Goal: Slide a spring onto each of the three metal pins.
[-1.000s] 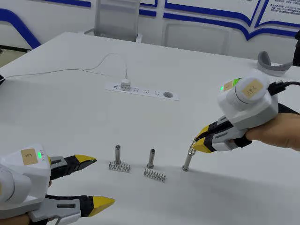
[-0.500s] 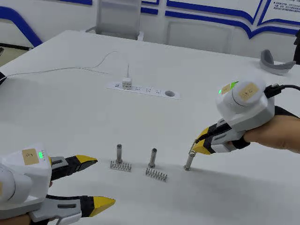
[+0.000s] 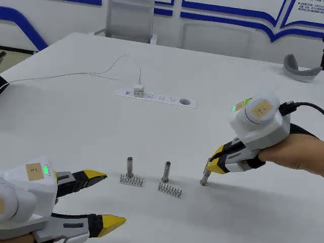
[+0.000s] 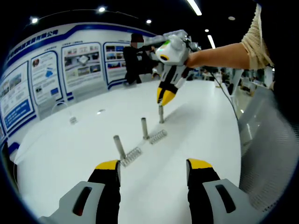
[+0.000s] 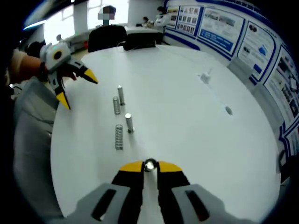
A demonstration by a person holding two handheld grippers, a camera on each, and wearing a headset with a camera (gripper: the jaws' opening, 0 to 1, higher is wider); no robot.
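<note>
Coiled metal spring (image 3: 207,170) pinched in narrow jaws of right gripper (image 3: 210,165) atop rightmost steel pin (image 3: 204,180); left gripper (image 3: 114,197) spread wide by front edge of white table (image 3: 76,116), well apart from pins.

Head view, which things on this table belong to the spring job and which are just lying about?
Job: left pin, middle pin, right pin; left spring, middle spring, both lying loose; third spring in the shut right gripper; open left gripper.
Lying about: power strip, cable, grey band, chair.
</note>
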